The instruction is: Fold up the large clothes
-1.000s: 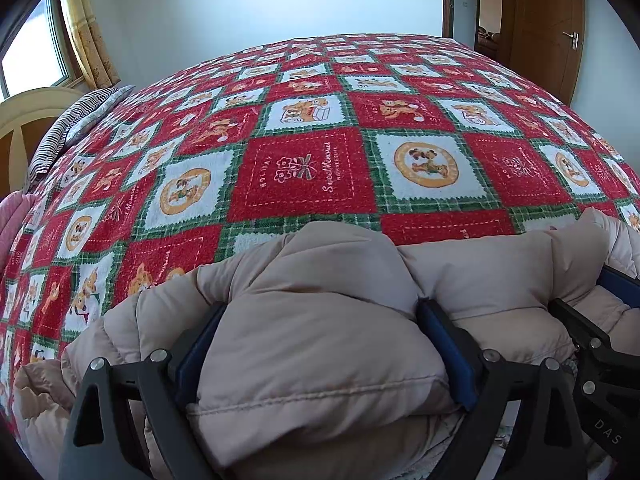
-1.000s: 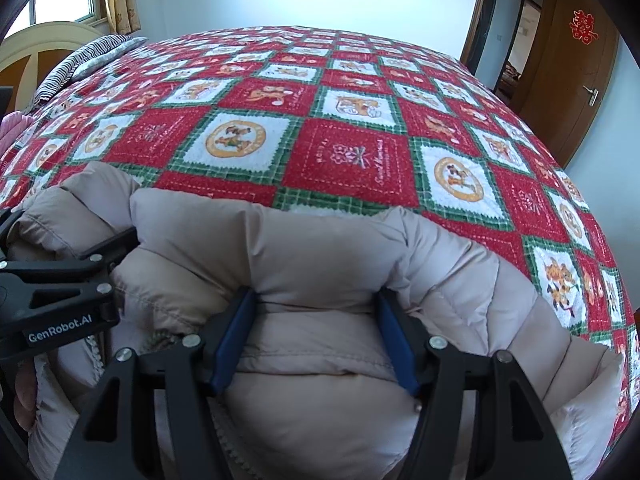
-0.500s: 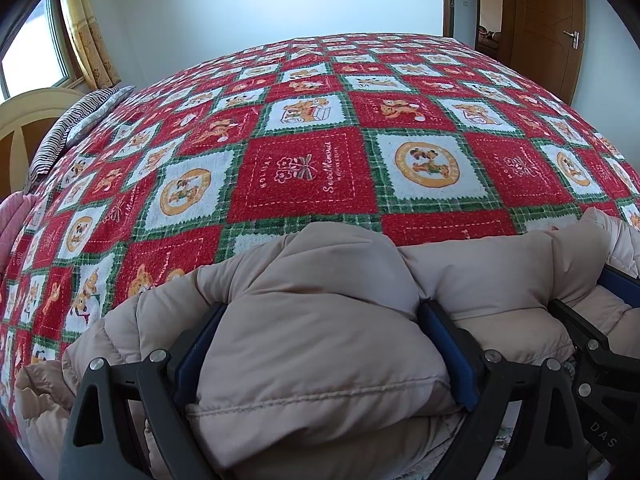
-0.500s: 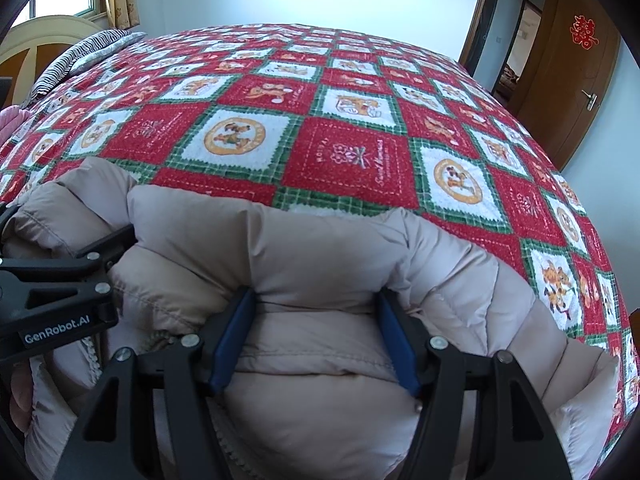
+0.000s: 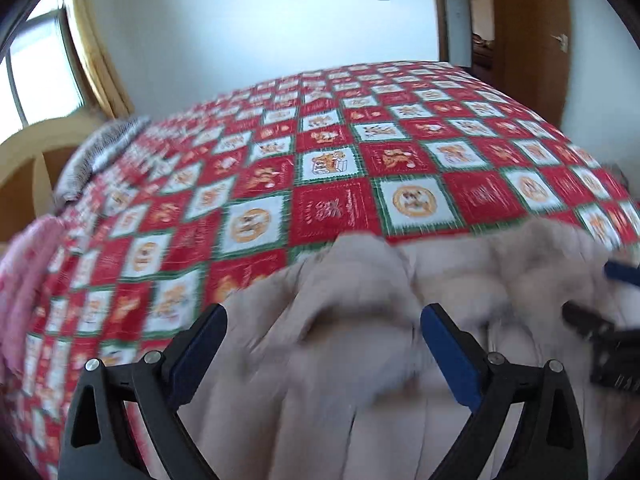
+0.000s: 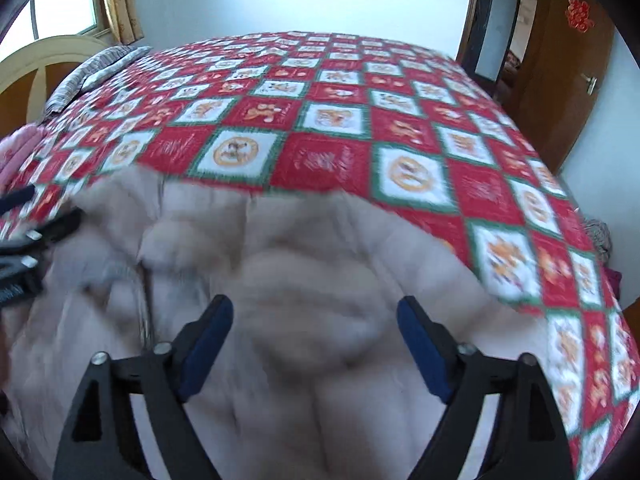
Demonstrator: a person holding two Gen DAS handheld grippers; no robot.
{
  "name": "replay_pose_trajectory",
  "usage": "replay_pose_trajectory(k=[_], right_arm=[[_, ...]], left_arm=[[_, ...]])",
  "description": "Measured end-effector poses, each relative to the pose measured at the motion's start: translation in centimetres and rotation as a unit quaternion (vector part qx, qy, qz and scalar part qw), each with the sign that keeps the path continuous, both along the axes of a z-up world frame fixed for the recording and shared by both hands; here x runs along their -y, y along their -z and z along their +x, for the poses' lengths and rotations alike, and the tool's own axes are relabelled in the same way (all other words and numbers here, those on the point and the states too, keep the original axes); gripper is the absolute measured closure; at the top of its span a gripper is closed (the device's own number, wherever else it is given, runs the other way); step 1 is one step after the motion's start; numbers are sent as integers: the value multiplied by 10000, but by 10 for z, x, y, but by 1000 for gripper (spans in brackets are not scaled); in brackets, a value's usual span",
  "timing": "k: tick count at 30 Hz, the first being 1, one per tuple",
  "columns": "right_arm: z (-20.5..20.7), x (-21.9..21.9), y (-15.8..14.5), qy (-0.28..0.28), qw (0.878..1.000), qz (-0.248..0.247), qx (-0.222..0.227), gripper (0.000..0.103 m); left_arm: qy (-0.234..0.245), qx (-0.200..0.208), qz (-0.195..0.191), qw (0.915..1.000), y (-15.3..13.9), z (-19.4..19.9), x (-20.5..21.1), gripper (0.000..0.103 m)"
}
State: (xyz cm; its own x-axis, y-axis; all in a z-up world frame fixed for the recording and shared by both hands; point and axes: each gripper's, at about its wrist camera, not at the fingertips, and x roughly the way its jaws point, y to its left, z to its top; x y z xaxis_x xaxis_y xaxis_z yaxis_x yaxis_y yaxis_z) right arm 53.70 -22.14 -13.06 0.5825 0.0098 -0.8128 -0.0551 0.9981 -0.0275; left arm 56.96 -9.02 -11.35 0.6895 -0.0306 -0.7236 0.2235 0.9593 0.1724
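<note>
We've got the beige puffer jacket (image 5: pixel 360 344) bunched up at the near edge of the bed, on the red, green and white patchwork quilt (image 5: pixel 332 208). Our left gripper (image 5: pixel 320 340) hangs over it, fingers (image 5: pixel 452 360) spread wide, and the blur hides whether the blue pads touch the padding. Our right gripper (image 6: pixel 316 344) is opening now, fingers (image 6: pixel 424 348) apart with jacket below and between them, pads off the fabric. Far left, a striped pillow (image 6: pixel 92 72) lies by the headboard (image 6: pixel 52 56); something pink (image 5: pixel 24 280) sits at the left edge. Far right stands a wooden door (image 6: pixel 568 60).
</note>
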Motion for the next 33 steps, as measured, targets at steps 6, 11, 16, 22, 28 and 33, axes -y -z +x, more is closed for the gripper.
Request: replay_pose_trajectory(k=[6, 11, 16, 22, 28, 33], right_arm=[[-105, 44, 16, 107, 9999, -61, -93, 14], [-171, 67, 19, 387, 9992, 88, -53, 13], [-223, 78, 31, 517, 9983, 217, -177, 13], [-282, 86, 40, 746, 9953, 611, -117, 13], [-346, 86, 54, 833, 9920, 945, -103, 13], [-387, 83, 62, 793, 9898, 1182, -107, 21]], left_arm=[[246, 135, 147, 9995, 9, -119, -58, 5], [-56, 46, 500, 9987, 47, -196, -102, 5], [-278, -21, 378, 9989, 60, -250, -133, 5], [-436, -3, 254, 9987, 72, -303, -159, 5], [-380, -3, 118, 9992, 86, -353, -173, 5], [-292, 74, 98, 9995, 95, -385, -172, 5]])
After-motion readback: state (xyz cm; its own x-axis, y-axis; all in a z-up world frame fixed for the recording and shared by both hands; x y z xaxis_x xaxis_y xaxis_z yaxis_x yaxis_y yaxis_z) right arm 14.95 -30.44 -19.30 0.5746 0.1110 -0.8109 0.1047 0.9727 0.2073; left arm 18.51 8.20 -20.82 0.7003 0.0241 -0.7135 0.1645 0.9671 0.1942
